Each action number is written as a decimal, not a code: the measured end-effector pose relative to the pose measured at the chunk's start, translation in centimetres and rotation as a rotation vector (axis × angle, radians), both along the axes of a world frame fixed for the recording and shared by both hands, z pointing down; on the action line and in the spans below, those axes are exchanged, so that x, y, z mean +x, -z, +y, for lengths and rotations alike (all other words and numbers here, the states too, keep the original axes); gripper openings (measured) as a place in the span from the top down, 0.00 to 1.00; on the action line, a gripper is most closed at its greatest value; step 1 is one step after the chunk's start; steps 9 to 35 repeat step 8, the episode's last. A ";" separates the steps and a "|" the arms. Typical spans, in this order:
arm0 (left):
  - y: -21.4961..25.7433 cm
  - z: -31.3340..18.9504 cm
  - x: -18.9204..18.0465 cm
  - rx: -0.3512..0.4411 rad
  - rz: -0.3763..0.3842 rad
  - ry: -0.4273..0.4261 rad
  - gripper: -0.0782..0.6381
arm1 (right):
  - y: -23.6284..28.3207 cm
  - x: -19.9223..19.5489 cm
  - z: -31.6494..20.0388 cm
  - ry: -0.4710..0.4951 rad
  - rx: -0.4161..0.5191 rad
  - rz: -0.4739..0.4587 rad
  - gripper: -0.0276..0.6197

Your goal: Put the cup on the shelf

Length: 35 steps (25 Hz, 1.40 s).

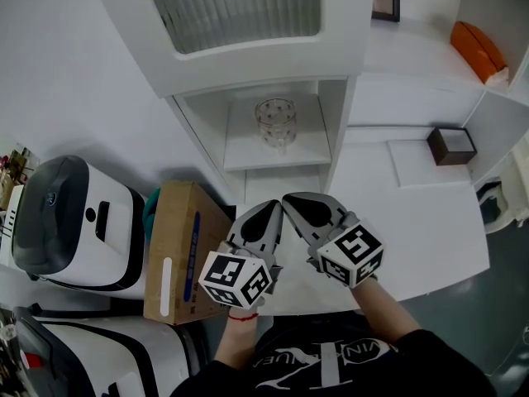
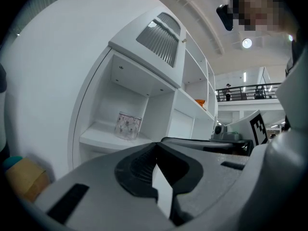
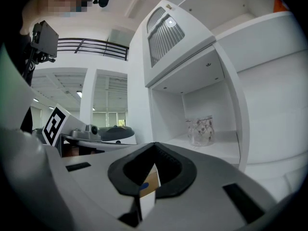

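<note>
White shelf (image 1: pixel 248 151) ahead of both tongs, task apparently done
A cardboard box (image 1: pixel 178 246) sits just left of the left tongs (image 1: pixel 271 213); these and the right tongs (image 1: pixel 299 203) are clenched on nothing, side by side. The glass cup (image 1: pixel 276 122) stands upright on the shelf, well ahead of them; a careless push forward could topple it.

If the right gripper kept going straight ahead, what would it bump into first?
Probably the right gripper meets the cubby's left wall; the glass cup sits right of that line. Depth is unclear.
</note>
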<state>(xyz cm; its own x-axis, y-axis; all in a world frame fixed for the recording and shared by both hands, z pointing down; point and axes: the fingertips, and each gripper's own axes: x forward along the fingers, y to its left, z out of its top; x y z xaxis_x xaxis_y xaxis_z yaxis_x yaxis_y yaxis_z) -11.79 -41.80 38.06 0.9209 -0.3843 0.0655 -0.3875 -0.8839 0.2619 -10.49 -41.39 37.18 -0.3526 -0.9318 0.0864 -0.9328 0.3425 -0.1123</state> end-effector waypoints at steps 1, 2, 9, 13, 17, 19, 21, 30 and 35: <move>0.0 0.1 -0.1 -0.001 -0.001 0.003 0.88 | 0.0 -0.1 0.1 0.003 -0.001 -0.001 0.95; -0.1 0.1 -0.2 -0.003 -0.001 0.005 0.88 | -0.1 -0.2 0.1 0.006 -0.001 -0.002 0.95; -0.2 0.6 -0.4 -0.006 -0.005 0.014 0.88 | -0.2 -0.4 0.6 0.014 -0.003 -0.006 0.95; -0.2 0.6 -0.4 -0.006 -0.005 0.014 0.88 | -0.2 -0.4 0.6 0.014 -0.003 -0.006 0.95; -0.2 0.6 -0.4 -0.006 -0.005 0.014 0.88 | -0.2 -0.4 0.6 0.014 -0.003 -0.006 0.95; -0.2 0.6 -0.4 -0.006 -0.005 0.014 0.88 | -0.2 -0.4 0.6 0.014 -0.003 -0.006 0.95; -0.2 0.6 -0.4 -0.006 -0.005 0.014 0.88 | -0.2 -0.4 0.6 0.014 -0.003 -0.006 0.95; -0.2 0.6 -0.4 -0.006 -0.005 0.014 0.88 | -0.2 -0.4 0.6 0.014 -0.003 -0.006 0.95; -0.2 0.6 -0.4 -0.006 -0.005 0.014 0.88 | -0.2 -0.4 0.6 0.014 -0.003 -0.006 0.95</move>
